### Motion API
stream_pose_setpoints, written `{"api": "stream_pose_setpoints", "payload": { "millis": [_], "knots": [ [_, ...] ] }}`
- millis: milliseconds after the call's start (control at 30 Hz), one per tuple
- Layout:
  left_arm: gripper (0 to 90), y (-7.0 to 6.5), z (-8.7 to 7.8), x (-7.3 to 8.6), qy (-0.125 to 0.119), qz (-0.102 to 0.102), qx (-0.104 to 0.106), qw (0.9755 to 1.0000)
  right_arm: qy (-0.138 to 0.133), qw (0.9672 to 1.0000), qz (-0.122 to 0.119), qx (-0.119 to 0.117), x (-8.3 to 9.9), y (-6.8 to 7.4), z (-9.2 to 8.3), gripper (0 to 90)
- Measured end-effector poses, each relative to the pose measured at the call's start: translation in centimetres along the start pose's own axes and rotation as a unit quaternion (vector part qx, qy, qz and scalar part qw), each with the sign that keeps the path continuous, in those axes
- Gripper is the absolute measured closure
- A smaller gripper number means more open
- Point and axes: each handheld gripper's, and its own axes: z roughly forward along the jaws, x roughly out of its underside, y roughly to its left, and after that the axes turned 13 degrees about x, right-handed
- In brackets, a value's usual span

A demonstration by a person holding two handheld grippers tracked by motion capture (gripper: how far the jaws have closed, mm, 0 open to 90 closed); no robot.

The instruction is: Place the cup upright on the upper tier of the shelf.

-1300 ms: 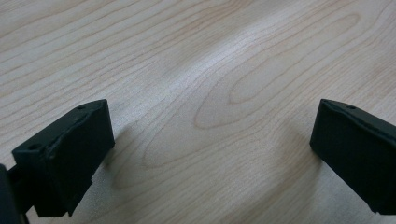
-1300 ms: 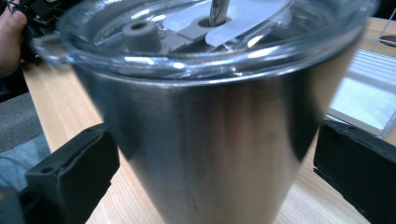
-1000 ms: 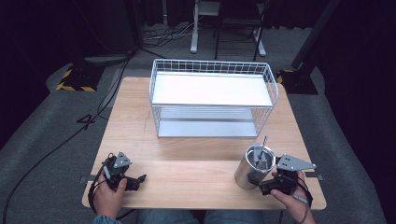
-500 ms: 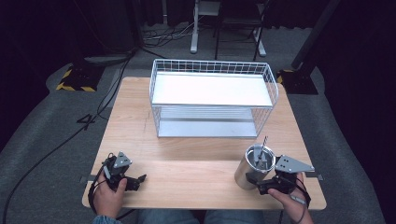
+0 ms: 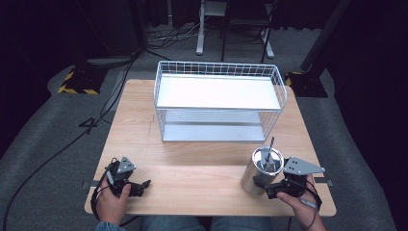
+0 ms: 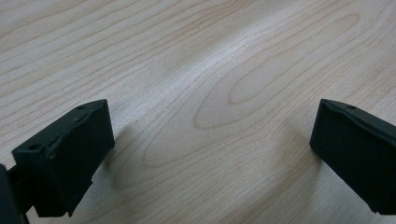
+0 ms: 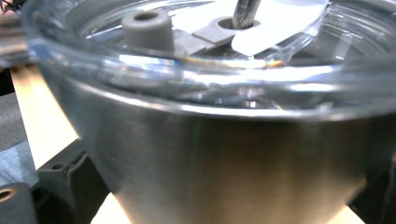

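A steel tumbler (image 5: 260, 169) with a clear lid and a metal straw (image 5: 269, 149) stands upright near the table's front right. My right gripper (image 5: 263, 186) is open, its jaws on either side of the tumbler's lower wall. In the right gripper view the tumbler (image 7: 224, 154) is very close and one of the fingers (image 7: 60, 182) sits beside its left wall. My left gripper (image 5: 139, 186) is open at the front left, low over bare wood. The left gripper view has nothing between its jaws, my left gripper (image 6: 210, 154) hovering over the wooden table (image 6: 196, 56).
A white wire basket (image 5: 219, 102) with a white shelf on top stands at the middle back of the wooden table (image 5: 192, 163). Cables and chair legs lie on the dark floor beyond. The table's front edge is just behind both hands.
My right gripper has edged slightly left, closer around the tumbler. The left gripper and the tumbler have stayed where they were.
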Motion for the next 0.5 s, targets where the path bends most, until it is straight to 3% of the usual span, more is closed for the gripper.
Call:
{"api": "stream_pose_setpoints", "payload": {
  "millis": [267,500],
  "knots": [
    [0.1,0.0,0.0,0.0,0.000,0.000,0.000,1.0000,-0.011,0.9999,-0.005,0.006,-2.3,-0.6,-0.7,3.6],
    [0.1,0.0,0.0,0.0,0.000,0.000,0.000,1.0000,-0.020,0.9996,-0.015,0.015,-5.7,-1.3,-1.2,3.7]
  ]
}}
